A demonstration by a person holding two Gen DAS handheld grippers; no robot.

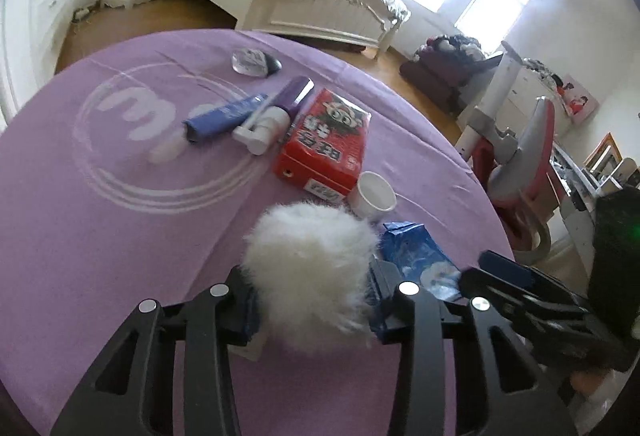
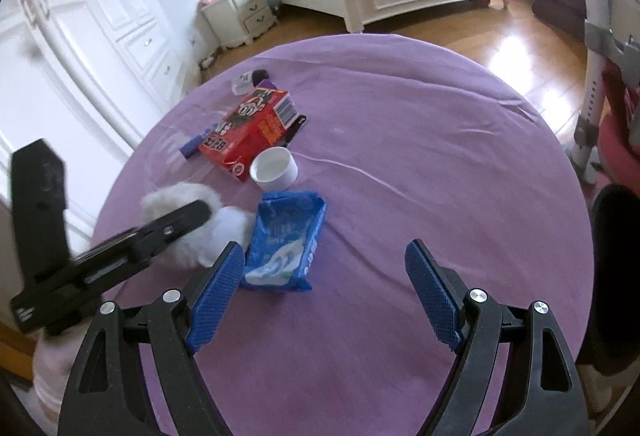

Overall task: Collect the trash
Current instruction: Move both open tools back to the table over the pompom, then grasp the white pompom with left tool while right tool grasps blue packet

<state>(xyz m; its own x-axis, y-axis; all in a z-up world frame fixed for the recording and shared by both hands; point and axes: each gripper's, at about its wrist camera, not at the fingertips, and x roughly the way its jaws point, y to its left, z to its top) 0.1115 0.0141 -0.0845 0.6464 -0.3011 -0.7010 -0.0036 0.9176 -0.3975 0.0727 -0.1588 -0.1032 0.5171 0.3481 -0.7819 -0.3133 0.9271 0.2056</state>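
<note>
While the left gripper [image 1: 312,310] clamps a white puff [image 1: 310,268] on the desk [image 2: 420,156], the right gripper [image 2: 324,292] gapes wide, empty, beside a blue packet [image 2: 286,248].

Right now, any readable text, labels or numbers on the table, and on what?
Purple tablecloth: big pale letters inside a ring, only "m" is legible.
Red carton: large Chinese characters and a barcode, too blurred to read.
Blue packet: white print along its edge, too small to read.
Blue tube: print unreadable.
</note>
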